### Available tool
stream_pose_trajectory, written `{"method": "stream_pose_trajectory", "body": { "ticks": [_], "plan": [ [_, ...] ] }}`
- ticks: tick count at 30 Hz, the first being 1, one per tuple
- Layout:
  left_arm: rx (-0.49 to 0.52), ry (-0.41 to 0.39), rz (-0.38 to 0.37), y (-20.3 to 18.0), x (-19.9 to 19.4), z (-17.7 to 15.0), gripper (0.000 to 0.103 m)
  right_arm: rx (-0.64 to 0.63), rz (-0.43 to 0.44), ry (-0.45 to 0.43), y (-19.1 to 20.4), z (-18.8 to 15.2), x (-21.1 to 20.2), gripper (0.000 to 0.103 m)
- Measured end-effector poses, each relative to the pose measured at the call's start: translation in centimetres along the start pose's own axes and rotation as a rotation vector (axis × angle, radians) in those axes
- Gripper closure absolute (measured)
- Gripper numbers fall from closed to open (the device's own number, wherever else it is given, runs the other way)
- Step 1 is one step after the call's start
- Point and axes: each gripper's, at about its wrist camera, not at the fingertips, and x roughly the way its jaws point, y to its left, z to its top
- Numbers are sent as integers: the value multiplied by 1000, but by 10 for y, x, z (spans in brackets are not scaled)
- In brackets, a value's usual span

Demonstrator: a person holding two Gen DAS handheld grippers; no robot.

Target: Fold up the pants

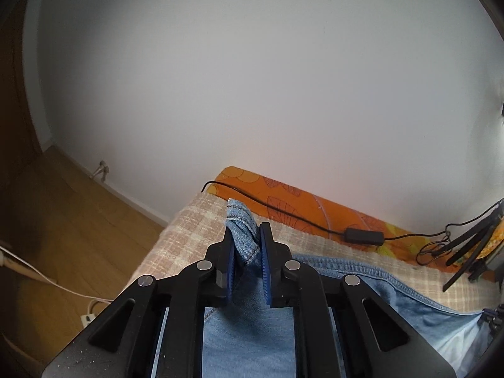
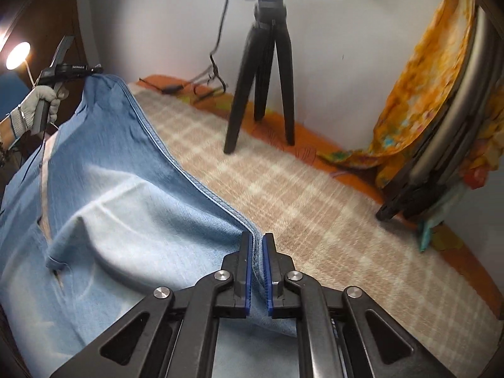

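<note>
Light blue denim pants (image 2: 132, 195) hang stretched between my two grippers above a checked beige blanket (image 2: 299, 189). My left gripper (image 1: 245, 236) is shut on a bunched hem of the pants (image 1: 241, 220), which sticks out past its fingertips. My right gripper (image 2: 256, 239) is shut on the seamed edge of the pants (image 2: 201, 182). In the right wrist view the left gripper (image 2: 91, 70) shows at the far left, held in a gloved hand, with the cloth hanging from it.
A black tripod (image 2: 264, 72) stands on the bed by the white wall. A black cable with an inline box (image 1: 362, 234) lies along the orange sheet (image 1: 283, 195). Orange patterned cloth (image 2: 419, 88) drapes over folded frames at the right. Wooden floor (image 1: 72, 230) lies left of the bed.
</note>
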Motion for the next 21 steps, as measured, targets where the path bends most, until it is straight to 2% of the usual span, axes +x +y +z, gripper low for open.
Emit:
{"method": "stream_pose_trajectory", "body": {
  "ticks": [8, 21],
  "plan": [
    [-24, -51, -27, 16, -47, 2, 91, 3, -49, -92, 23, -6, -62, 99],
    [-54, -116, -52, 50, -145, -29, 92, -54, -105, -192, 86, -30, -157, 99]
  ]
}}
